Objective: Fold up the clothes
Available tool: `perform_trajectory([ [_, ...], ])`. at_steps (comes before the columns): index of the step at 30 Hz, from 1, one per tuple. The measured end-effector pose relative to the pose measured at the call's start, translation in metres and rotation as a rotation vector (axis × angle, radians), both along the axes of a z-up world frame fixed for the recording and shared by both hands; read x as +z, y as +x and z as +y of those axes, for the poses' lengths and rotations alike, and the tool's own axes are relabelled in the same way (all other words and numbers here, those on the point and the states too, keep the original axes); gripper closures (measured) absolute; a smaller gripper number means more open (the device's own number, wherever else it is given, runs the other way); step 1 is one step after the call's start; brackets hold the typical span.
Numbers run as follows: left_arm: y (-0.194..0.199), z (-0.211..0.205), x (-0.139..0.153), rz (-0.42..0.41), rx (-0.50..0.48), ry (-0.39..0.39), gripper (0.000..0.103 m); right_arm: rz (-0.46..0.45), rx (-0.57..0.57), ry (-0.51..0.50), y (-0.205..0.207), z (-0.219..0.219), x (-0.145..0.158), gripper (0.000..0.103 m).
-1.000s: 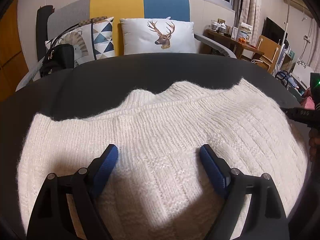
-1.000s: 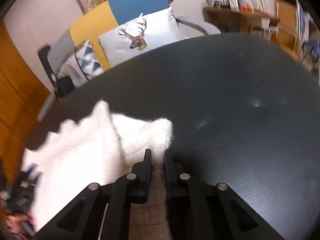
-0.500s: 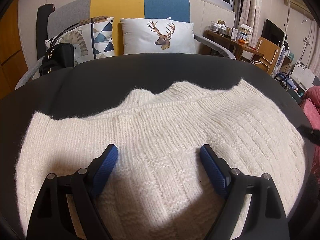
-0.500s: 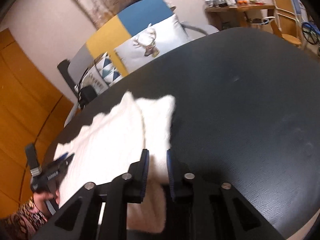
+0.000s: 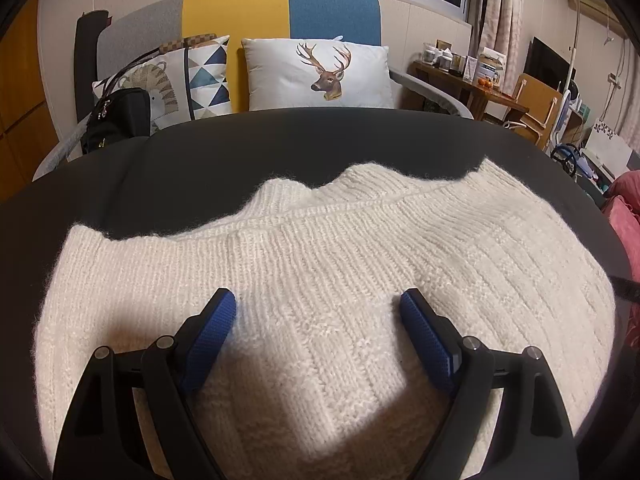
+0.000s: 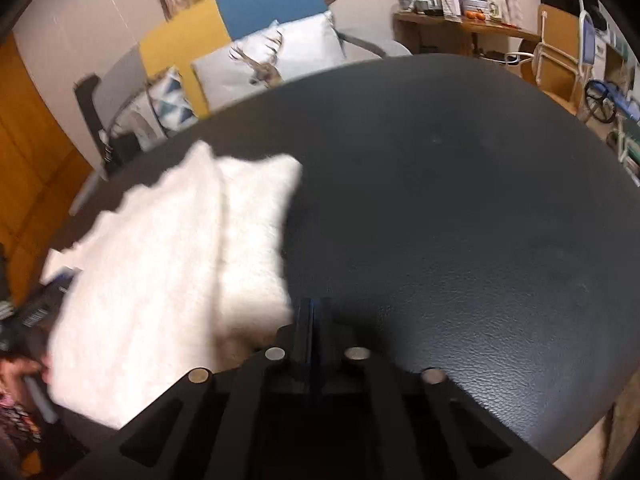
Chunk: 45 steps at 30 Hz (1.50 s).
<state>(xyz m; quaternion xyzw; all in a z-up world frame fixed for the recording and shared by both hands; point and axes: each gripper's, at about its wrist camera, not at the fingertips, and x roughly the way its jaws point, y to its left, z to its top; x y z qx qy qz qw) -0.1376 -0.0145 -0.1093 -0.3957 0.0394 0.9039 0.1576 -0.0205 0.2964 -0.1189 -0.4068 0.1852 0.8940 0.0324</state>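
— Dark leather-grain worktop point(image 6: 460, 220) is seen under a cream knitted sweater point(image 5: 340, 280), with a patchwork sofa point(image 5: 280, 12) behind. How is the sweater laid?

— It is spread flat, one layer lapped over another along a ridge, as a fold would leave it.

— And the grippers?

— The left gripper point(image 5: 318, 316) is held over the knit, jaws wide apart, seemingly placed to press or pinch. The right gripper point(image 6: 314, 312) is kept beside the sweater's edge, jaws together on nothing.

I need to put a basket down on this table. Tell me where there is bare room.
The widest bare patch of the dark table lies right of the white sweater, ahead of the shut right claw. A narrower strip runs between the sweater's far edge and the sofa. The near left side is crowded: the sweater fills it under the open left claw.
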Motion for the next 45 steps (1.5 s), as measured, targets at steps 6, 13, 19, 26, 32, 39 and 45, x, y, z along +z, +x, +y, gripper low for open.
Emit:
perform_trajectory([
  [6, -0.001, -0.002, -0.001, -0.002, -0.001, 0.006, 0.016, 0.068, 0.113, -0.041, -0.04, -0.004, 0.022, 0.098],
  [13, -0.001, -0.002, -0.001, -0.006, -0.001, 0.013, 0.016, -0.038, 0.165, 0.005, -0.101, -0.009, 0.008, 0.098],
  [19, -0.002, -0.002, -0.002, -0.01, -0.001, 0.023, 0.016, -0.025, 0.092, 0.064, -0.112, -0.004, -0.001, 0.1],
  [26, -0.001, -0.001, -0.003, -0.011, 0.001, 0.032, 0.016, 0.014, 0.075, -0.049, -0.091, 0.0, 0.015, 0.087],
  [32, 0.0, -0.001, -0.003, -0.009, 0.006, 0.024, 0.016, 0.081, 0.241, -0.059, -0.06, -0.042, 0.039, 0.079],
  [39, 0.013, -0.001, 0.01, 0.014, 0.032, -0.04, 0.016, -0.009, 0.166, -0.078, -0.067, -0.043, -0.001, 0.086],
  [45, 0.032, -0.051, 0.032, -0.021, 0.098, 0.088, 0.016, 0.002, 0.134, -0.099, -0.067, -0.042, -0.005, 0.086],
])
